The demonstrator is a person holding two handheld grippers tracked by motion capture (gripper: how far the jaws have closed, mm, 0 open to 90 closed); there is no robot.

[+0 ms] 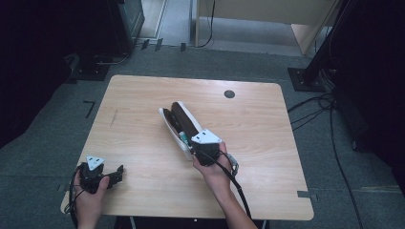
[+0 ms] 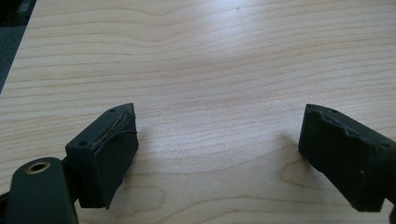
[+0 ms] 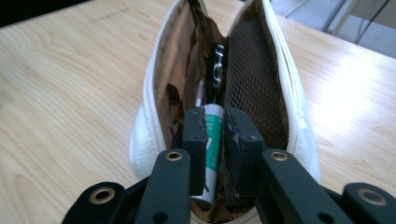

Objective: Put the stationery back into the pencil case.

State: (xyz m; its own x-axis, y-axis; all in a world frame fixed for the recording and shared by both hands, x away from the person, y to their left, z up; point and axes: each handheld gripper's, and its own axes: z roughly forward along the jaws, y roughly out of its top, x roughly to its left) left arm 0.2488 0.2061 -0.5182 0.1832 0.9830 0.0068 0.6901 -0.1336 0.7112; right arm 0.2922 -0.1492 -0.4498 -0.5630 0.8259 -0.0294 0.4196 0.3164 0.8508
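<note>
right gripper, jaws nearly closed on a green-and-white tube inside the open pencil pouch at mid-table. left gripper wide open, empty, near the front left corner. risk: the thin tube may slip or snag the pouch lining.

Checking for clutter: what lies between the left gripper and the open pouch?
Bare wooden table separates the left gripper from the pouch, seen in the high view.

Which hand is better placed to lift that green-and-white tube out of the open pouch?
Right. The right gripper is already closed on the tube inside the pouch; the left gripper rests open near the table's corner.
</note>
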